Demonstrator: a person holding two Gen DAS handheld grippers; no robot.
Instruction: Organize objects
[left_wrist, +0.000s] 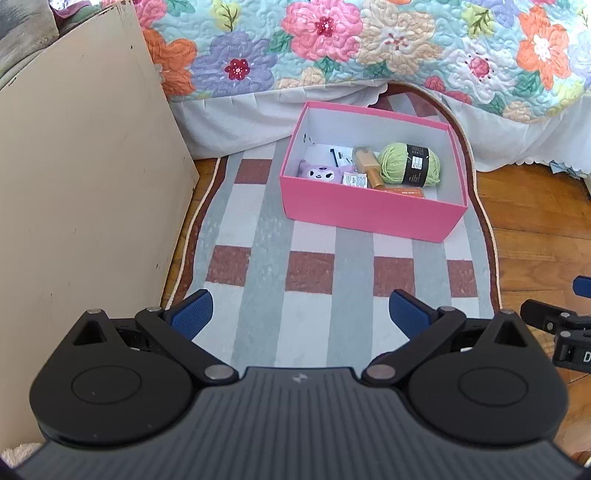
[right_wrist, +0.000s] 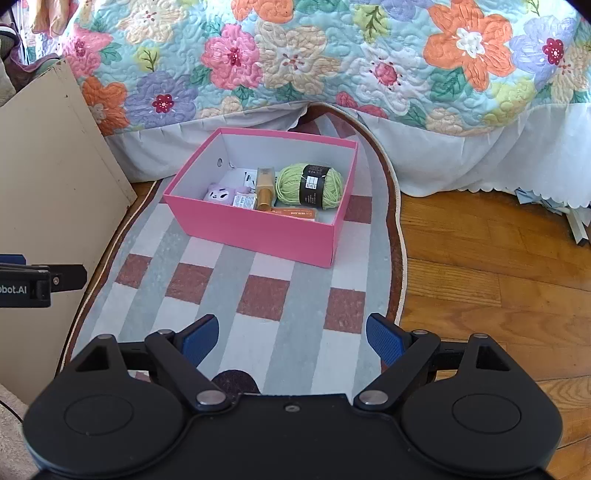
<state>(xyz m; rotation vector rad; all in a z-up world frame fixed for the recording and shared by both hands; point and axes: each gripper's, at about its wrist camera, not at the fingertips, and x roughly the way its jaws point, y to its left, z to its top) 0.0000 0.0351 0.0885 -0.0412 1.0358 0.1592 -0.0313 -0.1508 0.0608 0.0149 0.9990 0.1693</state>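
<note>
A pink box (left_wrist: 369, 216) stands on a checked rug (left_wrist: 310, 273) in front of the bed; it also shows in the right wrist view (right_wrist: 255, 229). Inside lie a green yarn ball (left_wrist: 410, 163) (right_wrist: 309, 184), a purple plush toy (left_wrist: 319, 170) (right_wrist: 221, 192), a gold bottle (left_wrist: 367, 166) (right_wrist: 266, 188), an orange flat pack (left_wrist: 402, 191) (right_wrist: 293, 213) and small papers. My left gripper (left_wrist: 301, 314) is open and empty, well short of the box. My right gripper (right_wrist: 291, 338) is open and empty, also back from the box.
A beige cabinet side (left_wrist: 81, 184) (right_wrist: 48, 192) stands at the left. A floral quilt (left_wrist: 369, 44) (right_wrist: 332, 55) hangs over the bed behind the box. Wood floor (right_wrist: 498, 266) lies right of the rug. A dark round patch (right_wrist: 234, 382) on the rug sits near my right gripper.
</note>
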